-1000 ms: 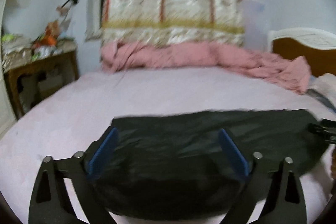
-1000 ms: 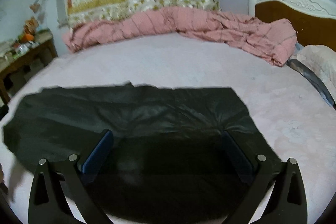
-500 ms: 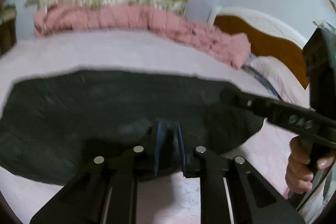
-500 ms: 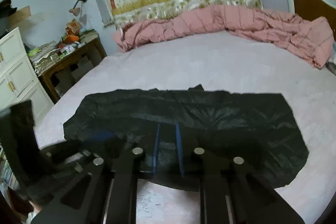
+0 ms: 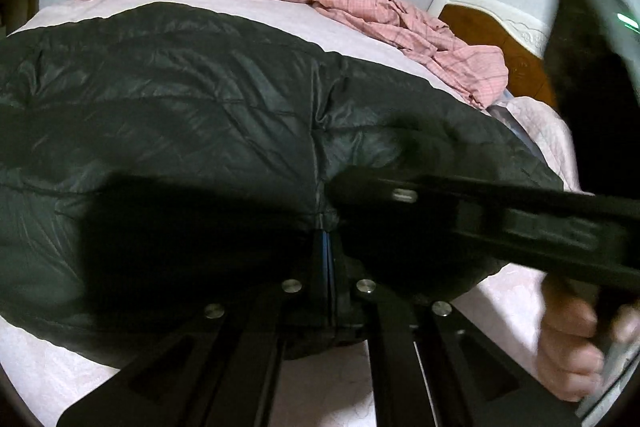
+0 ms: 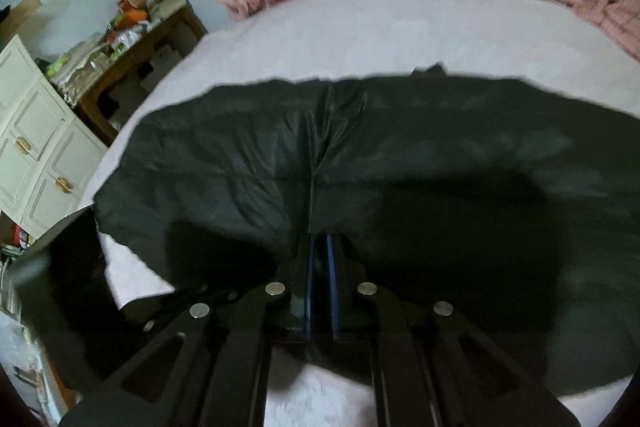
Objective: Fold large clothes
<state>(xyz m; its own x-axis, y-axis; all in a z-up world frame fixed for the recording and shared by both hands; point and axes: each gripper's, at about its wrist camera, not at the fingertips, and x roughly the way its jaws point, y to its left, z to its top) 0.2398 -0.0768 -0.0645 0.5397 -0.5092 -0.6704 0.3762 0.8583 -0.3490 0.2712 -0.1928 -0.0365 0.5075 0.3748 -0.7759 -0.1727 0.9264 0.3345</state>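
Both the left gripper (image 5: 327, 247) and right gripper (image 6: 320, 251) are pinching the near hem of the black jacket (image 5: 180, 115) lying across the bed (image 6: 360, 27); slick fabric risks slipping free.

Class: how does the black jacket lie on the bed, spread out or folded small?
Spread out: the black jacket stretches wide across the bed, near edge pinched by both tools.
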